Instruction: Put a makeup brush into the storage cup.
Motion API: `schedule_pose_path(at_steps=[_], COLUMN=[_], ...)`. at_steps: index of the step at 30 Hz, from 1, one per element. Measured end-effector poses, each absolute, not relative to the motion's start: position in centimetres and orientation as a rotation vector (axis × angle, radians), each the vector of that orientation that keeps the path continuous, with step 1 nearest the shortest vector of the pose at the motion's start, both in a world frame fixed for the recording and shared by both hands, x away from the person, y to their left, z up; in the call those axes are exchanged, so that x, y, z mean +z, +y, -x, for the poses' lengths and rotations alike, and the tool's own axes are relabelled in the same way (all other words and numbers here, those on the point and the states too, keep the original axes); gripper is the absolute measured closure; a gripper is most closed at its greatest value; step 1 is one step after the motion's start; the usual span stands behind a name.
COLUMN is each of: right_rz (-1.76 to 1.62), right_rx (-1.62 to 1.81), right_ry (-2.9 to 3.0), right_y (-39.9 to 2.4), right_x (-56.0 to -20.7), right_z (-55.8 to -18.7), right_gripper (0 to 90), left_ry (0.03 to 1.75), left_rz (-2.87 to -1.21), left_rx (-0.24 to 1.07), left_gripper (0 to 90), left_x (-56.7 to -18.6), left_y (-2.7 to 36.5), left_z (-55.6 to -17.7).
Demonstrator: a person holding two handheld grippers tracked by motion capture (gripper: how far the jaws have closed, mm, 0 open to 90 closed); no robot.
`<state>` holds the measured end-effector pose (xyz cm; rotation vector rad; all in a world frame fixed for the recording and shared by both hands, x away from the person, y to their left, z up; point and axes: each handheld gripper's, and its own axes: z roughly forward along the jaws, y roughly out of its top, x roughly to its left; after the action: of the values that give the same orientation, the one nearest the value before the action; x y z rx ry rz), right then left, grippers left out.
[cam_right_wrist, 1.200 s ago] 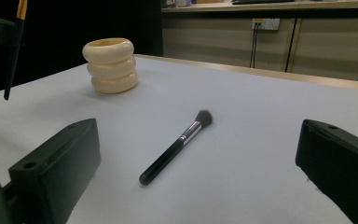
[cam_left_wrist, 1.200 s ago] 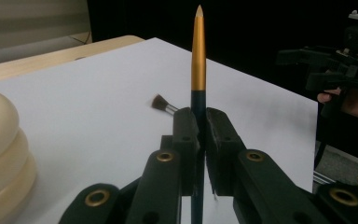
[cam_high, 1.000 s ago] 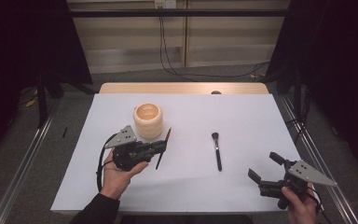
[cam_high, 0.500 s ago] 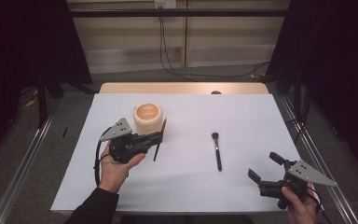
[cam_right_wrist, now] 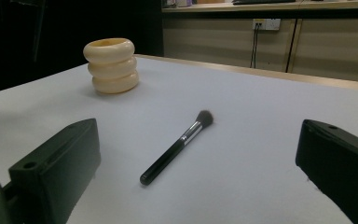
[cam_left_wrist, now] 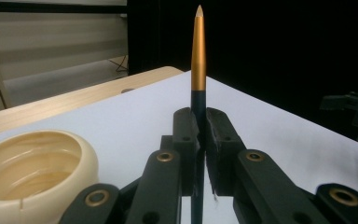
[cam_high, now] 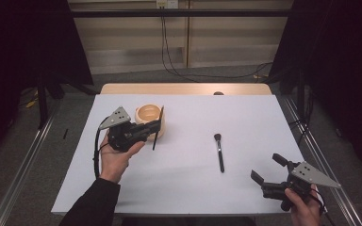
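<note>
In the high view, the left tongs (cam_high: 154,128) are seen clamped on a thin brush (cam_high: 157,129), which is held upright just beside the cup (cam_high: 149,114), at its right rim. The cup is set in the far left part of the white table (cam_high: 188,188), well back from the near edge. A second brush (cam_high: 219,151) is laid flat near the middle, with bare table all round it. The right tongs (cam_high: 269,168) are held apart near the table's near right corner.

In the left gripper view, the brush (cam_left_wrist: 198,60) is gripped between the closed pads, tip up, with the cup (cam_left_wrist: 32,170) low at the left.

In the right gripper view, the second brush (cam_right_wrist: 177,145) is seen lying between the wide-spread jaws but farther off, and the cup (cam_right_wrist: 111,65) stands well beyond it, near the far edge.
</note>
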<state>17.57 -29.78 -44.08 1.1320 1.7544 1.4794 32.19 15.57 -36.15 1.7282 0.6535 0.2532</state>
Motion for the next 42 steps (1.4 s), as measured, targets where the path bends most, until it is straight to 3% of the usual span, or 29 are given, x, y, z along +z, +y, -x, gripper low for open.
schedule_pose_path(at_steps=[42], right_rz=[-1.122], right_rx=[1.484], right_ry=[1.76], right_y=[-29.8], right_x=[-44.1], right_z=[-17.6], right_gripper=[0.0], left_ry=[0.698], left_rz=[-1.703], left_rx=[0.388], left_gripper=[83.6], left_x=[-32.9], left_y=[15.9], left_z=[-37.7])
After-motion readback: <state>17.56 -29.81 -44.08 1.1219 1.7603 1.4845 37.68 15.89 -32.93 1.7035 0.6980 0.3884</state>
